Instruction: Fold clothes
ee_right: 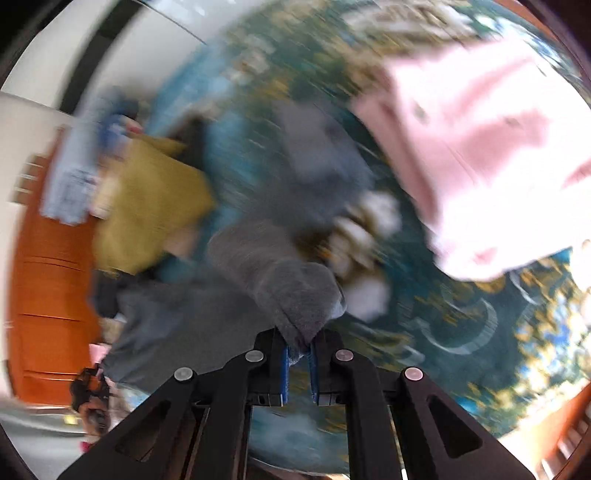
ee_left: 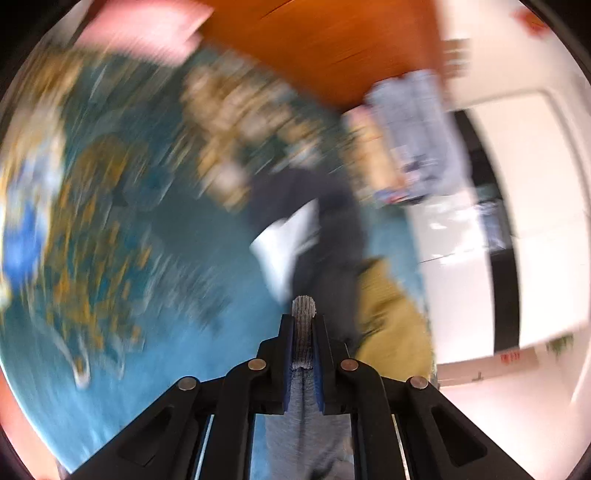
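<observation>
While blurred, grey garment (ee_right: pixel 295 295) stays indistinct.

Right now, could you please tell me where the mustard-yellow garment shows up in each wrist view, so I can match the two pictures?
Left wrist view: the mustard-yellow garment lies lower right of centre, just right of the left hand-held gripper.
Right wrist view: the same garment sits left of centre, blurred.
Shared landmark: the pink garment, top left in the left view, upper right in the right view.
</observation>
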A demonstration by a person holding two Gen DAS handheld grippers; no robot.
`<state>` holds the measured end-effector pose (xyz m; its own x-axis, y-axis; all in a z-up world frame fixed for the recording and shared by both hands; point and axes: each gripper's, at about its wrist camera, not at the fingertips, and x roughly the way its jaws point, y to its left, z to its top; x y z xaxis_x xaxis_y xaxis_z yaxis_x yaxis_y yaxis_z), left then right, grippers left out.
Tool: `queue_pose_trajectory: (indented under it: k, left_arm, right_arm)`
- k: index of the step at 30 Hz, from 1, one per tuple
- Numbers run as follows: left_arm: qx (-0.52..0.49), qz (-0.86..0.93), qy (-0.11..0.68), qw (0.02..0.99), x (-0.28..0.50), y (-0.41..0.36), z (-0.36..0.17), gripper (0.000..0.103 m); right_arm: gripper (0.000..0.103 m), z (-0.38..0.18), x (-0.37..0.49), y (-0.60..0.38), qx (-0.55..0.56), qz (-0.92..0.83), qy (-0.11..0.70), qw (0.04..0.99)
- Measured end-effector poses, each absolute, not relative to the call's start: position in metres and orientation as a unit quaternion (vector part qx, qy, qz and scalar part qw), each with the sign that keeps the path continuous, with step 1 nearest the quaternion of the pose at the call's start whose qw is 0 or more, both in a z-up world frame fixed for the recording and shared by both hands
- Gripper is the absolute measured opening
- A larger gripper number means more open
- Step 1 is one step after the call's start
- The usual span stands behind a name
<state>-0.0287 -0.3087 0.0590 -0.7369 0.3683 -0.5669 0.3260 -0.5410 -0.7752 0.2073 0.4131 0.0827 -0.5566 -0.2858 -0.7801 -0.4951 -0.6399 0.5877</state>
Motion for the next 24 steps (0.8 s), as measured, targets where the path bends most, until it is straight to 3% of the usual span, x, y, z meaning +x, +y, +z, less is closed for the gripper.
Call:
queue_pose_trajectory:
  k: [3,10,13,17,18,21,24]
  left_arm:
    - [-0.340,0.830,-0.441,0.019,-0.013,-0.319,0.077,0.010]
    - [-0.466,0.750,-0.459,-0.098,0.031,-0.340,-0.037,0.010]
    - [-0.478,0.739,-0.461,-0.113,0.041,-0.339,-0.050,0.010]
    - [-0.490,0.743,-0.441,-0.114,0.036,-0.334,-0.042,0.010]
    - [-0.494,0.746,-0.433,-0.113,0.034,-0.331,-0.037,0.012]
    - [-0.506,0.747,-0.415,-0.115,0.027,-0.327,-0.024,0.021]
    - [-0.498,0.753,-0.406,-0.140,0.027,-0.332,-0.004,0.038]
  right_arm:
    - [0.008,0.082,0.214,0.414,-0.431,0.787,0.440,0.044]
    - [0.008,-0.050,0.261,0.412,-0.563,0.647,0.500,0.121]
    - [0.009,-0.060,0.268,0.413,-0.571,0.634,0.507,0.124]
    - [0.013,-0.030,0.251,0.406,-0.600,0.680,0.406,0.111]
    - [0.019,-0.021,0.247,0.405,-0.600,0.693,0.385,0.105]
    - [0.053,0.003,0.240,0.402,-0.584,0.731,0.340,0.089]
    - [0.056,0.010,0.232,0.405,-0.566,0.750,0.331,0.088]
